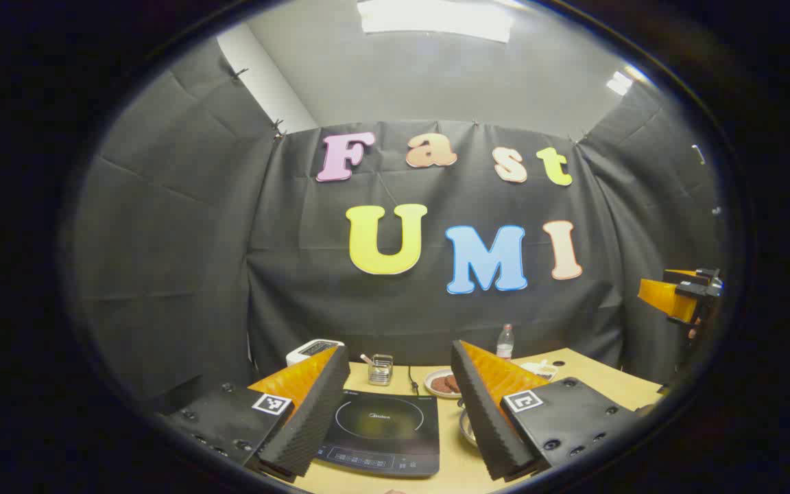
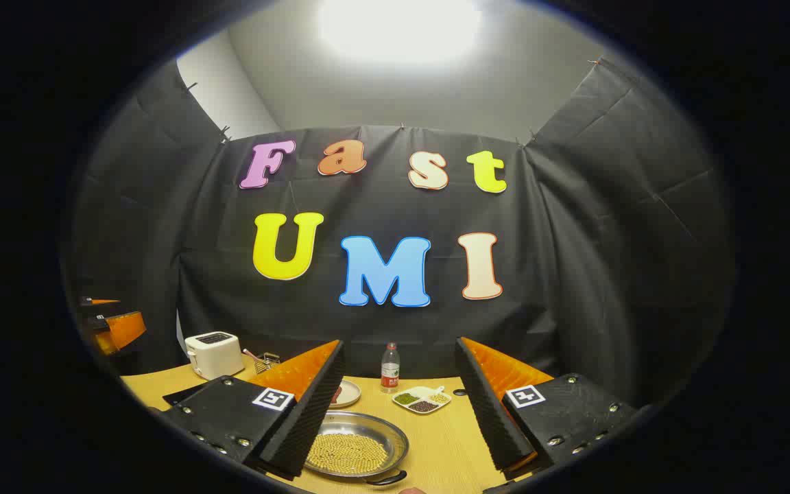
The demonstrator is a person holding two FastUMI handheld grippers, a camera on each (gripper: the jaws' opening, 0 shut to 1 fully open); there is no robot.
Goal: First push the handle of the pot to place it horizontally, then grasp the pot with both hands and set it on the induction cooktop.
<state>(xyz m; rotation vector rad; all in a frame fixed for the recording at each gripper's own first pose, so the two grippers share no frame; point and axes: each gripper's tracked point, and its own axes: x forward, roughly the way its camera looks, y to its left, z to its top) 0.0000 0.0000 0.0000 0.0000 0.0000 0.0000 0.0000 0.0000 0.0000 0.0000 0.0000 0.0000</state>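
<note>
The pot [image 2: 356, 447], a shallow steel pan filled with small yellowish beans, sits on the table [image 2: 436, 446] just ahead of the right claw [image 2: 398, 398], with one dark handle [image 2: 387, 478] showing at its near rim; in the left gripper view a sliver of its rim [image 1: 467, 427] shows just right of the induction cooktop [image 1: 381, 432], apart from it. The cooktop's glass is bare, so the pot is not yet set on it. Judgement: task at the start, nothing done; whether the handle already lies horizontal I cannot tell from this angle, so the push, the two-claw grasp and the transfer all appear to remain. Right claw: fingers wide apart, holding nothing, raised above the table, touching nothing. Left claw [image 1: 398, 405]: likewise spread wide, empty, hovering over the cooktop's near edge. Farther back on the table: a white toaster [image 2: 213, 353], a small wire rack [image 2: 266, 360], a plastic bottle [image 2: 389, 367], a divided dish of grains [image 2: 422, 398], a plate [image 1: 441, 383] with dark round pieces.
</note>
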